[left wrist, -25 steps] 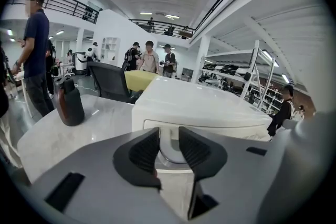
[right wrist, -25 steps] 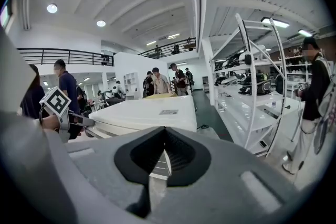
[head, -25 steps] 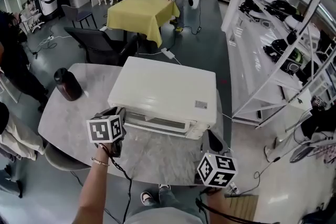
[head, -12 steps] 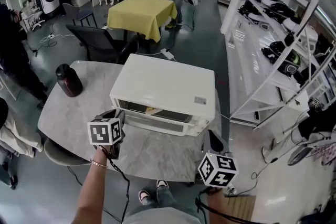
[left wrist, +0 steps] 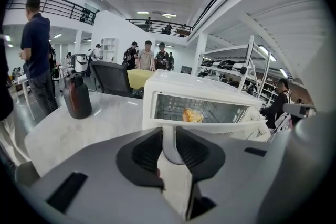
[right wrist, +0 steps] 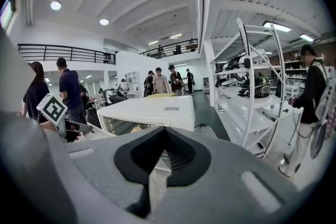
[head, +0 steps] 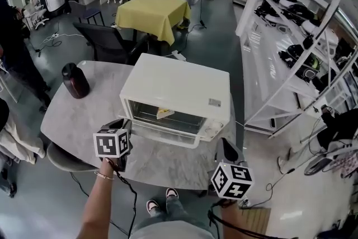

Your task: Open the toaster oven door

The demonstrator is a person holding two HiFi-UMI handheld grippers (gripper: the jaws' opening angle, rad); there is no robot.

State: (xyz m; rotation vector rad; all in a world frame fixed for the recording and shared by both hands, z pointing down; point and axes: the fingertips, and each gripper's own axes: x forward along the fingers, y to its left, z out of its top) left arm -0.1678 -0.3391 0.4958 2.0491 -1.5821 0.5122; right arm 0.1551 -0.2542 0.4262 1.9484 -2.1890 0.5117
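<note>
A white toaster oven [head: 179, 87] stands on the grey marble table [head: 84, 115]. Its door [head: 168, 130] is tilted partly down, and a piece of toast [head: 163, 113] shows on the rack inside. My left gripper [head: 124, 127] is at the door's left end. In the left gripper view its jaws are closing, and the white door handle [left wrist: 169, 147] fills the gap between the black pads of the left gripper [left wrist: 169, 153]. The oven [left wrist: 199, 102] and toast [left wrist: 192, 114] lie just beyond. My right gripper [head: 226, 149] hangs by the table's front right edge, shut and empty, right gripper [right wrist: 164, 150].
A dark bottle [head: 75, 80] stands at the table's left end. Behind the table are dark chairs [head: 106, 42] and a table under a yellow cloth [head: 152, 13], with several people around it. White shelving [head: 302, 47] runs along the right.
The oven door has swung down from nearly shut to partly open, with my left gripper at its handle. The toast inside has come into view. The right gripper has stayed put.
</note>
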